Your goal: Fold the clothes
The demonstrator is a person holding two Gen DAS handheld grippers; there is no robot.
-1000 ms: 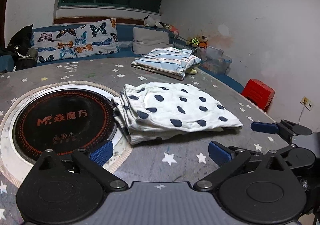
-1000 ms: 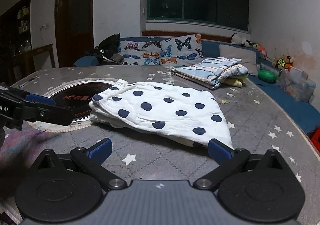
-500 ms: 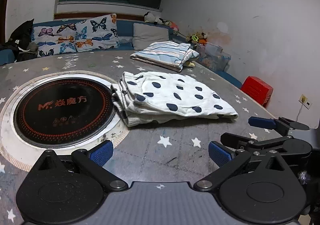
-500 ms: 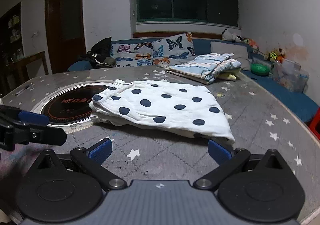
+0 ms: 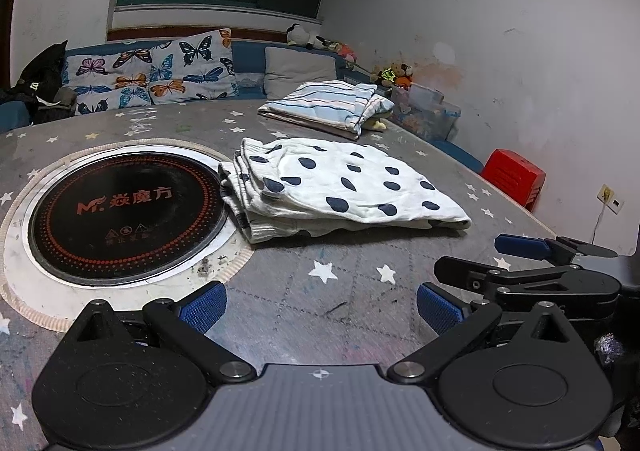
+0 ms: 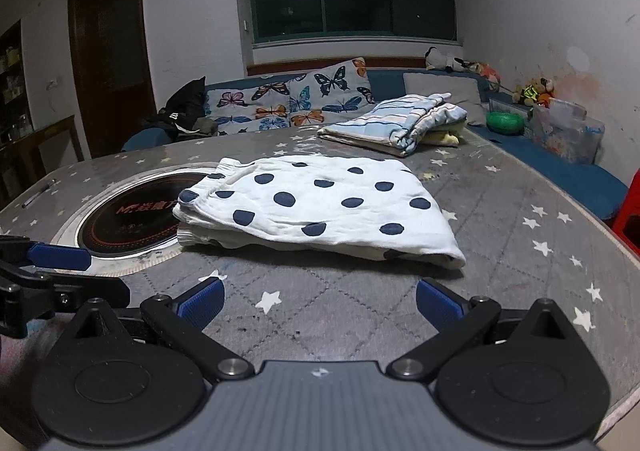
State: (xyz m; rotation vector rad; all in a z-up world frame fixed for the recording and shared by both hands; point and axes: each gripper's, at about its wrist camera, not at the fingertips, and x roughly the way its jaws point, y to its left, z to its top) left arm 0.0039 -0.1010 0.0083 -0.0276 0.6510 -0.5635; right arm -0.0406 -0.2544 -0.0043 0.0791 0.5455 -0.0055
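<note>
Star-patterned grey table [image 5: 360, 315]: polka-dot garment [image 5: 344, 187], striped garment [image 5: 328, 107], inset hotplate [image 5: 124, 211].

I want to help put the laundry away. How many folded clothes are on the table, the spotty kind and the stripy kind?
Spotty: 1, the polka-dot garment, beside the round black cooktop.
Stripy: 1, the striped garment, farther back.
Total: 2

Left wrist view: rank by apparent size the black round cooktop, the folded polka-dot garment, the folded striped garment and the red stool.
1. Black round cooktop and folded white polka-dot garment: too alike to rank.
2. Folded blue-striped garment, though it lies farther back.
3. Red plastic stool, smallest, partly hidden by the table edge.
</note>
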